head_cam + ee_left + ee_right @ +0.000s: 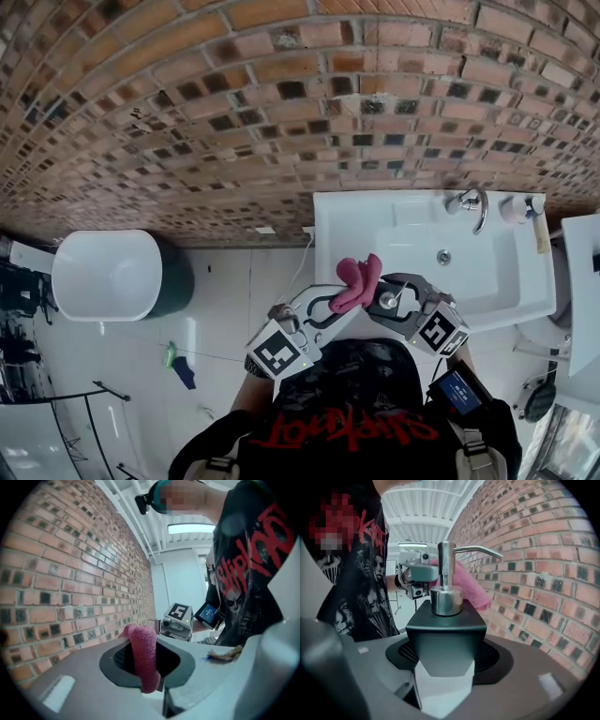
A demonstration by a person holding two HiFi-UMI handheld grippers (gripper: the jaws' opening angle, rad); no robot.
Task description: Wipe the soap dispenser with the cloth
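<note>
Now, just below the head view's centre, toward seven o'clock, the left tool [330,309] is clamped on the pink cloth [143,656], which sticks up past its jaws toward twelve o'clock. At its three o'clock the right tool [394,302] grips the black soap dispenser [446,634] by its body, with the cloth just behind the steel pump. Beyond, at one o'clock, lies the white sink [412,234].

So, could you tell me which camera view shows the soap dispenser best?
The right gripper view: the soap dispenser fills the centre, dark body and metal pump clear. The head view shows only its pump top; the left gripper view shows the cloth, not it.
</note>
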